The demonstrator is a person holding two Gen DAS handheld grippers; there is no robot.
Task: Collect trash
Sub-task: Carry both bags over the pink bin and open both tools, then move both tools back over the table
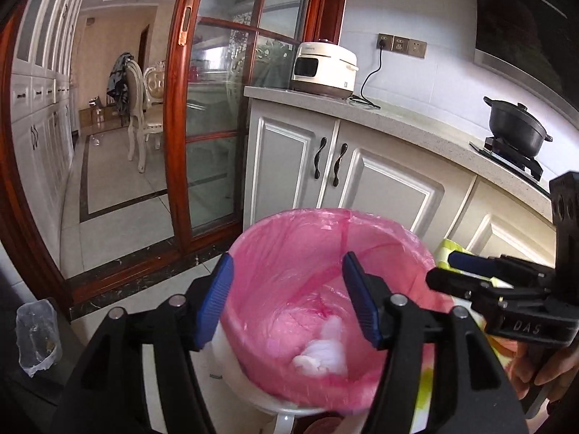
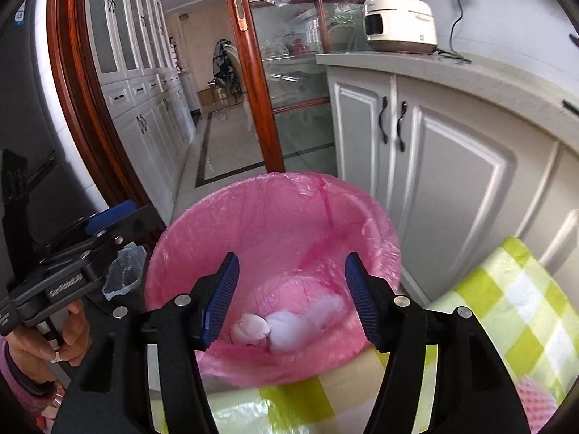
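A white trash bin lined with a pink bag (image 1: 289,238) (image 2: 275,202) stands on the floor by the cabinets. White crumpled tissue (image 1: 325,356) (image 2: 293,327) and an eggshell piece (image 2: 249,327) lie at its bottom. My left gripper (image 1: 287,298) is open and empty above the bin's near rim. My right gripper (image 2: 291,294) is open and empty above the bin from the table side. Each gripper shows in the other's view: the right one (image 1: 466,271) at the right, the left one (image 2: 90,238) at the left.
A table with a green-and-white checked cloth (image 2: 506,311) sits against the bin's near right side. White cabinets (image 1: 391,188) stand behind the bin. A clear plastic bag (image 1: 36,340) lies on the floor at left. A red-framed glass sliding door (image 1: 202,126) is beyond.
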